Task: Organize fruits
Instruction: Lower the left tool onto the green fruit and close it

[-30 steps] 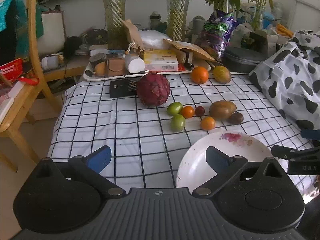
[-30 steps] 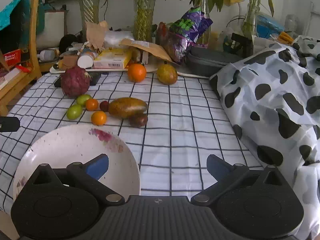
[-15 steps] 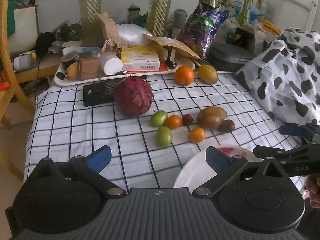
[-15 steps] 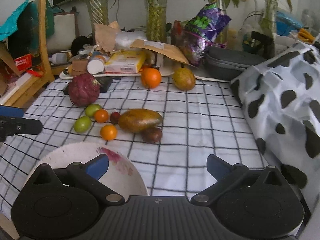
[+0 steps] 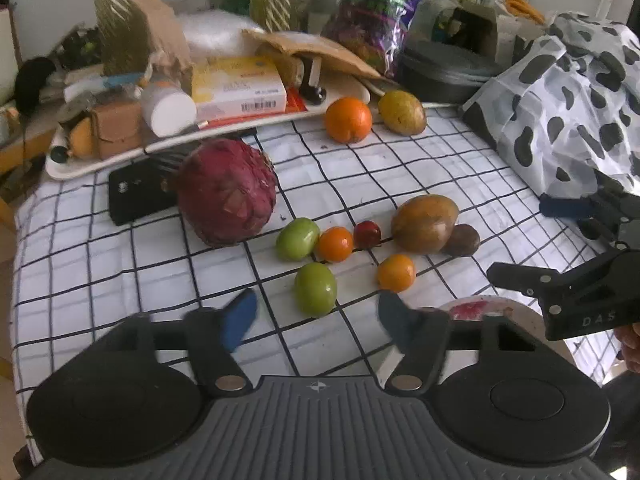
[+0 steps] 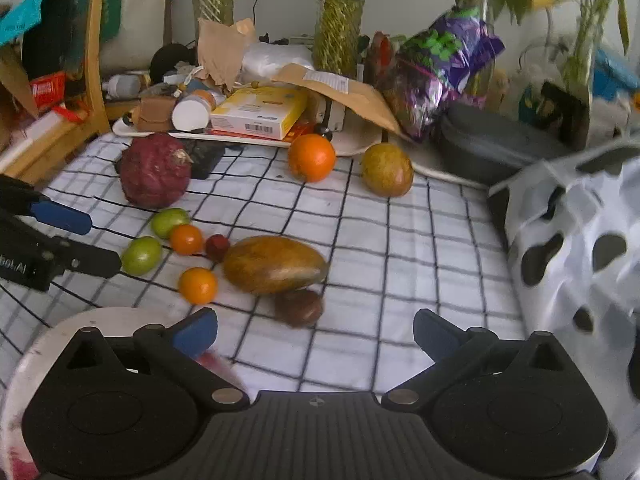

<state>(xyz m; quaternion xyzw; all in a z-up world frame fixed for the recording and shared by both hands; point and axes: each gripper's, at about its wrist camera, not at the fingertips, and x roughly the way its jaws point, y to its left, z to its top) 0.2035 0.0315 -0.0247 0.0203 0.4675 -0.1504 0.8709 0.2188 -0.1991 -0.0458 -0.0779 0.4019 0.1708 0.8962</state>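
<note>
We find the fruit lying loose on the checked cloth (image 5: 120,280), mid-frame in both views. Nearest the left gripper (image 5: 316,318) is a green fruit (image 5: 315,289), just ahead of the gap between its blue pads and touching neither. That gripper stands spread and empty.

Behind it lie a second green fruit (image 5: 298,239), an orange tomato (image 5: 335,244) touching it, a small red fruit (image 5: 367,233), a mango (image 5: 425,223) with a dark passionfruit (image 5: 462,239) against it, and a small orange (image 5: 396,273) in front. A dragon fruit (image 5: 227,191) sits left of centre; a large orange (image 5: 348,119) and a yellow-green fruit (image 5: 401,113) lie further back, by the tray (image 5: 80,166).

The right gripper (image 6: 316,334) is likewise wide apart and holds nothing; the passionfruit lies just ahead of its gap.

The right view shows the plate (image 6: 40,352) at lower left, largely under the gripper body, and a wooden chair (image 6: 96,60) at upper left. The left view shows only a sliver of plate rim at lower right, beside the other gripper and a fingertip at the frame edge. The spotted cloth (image 5: 568,92) fills the right side of both.
</note>
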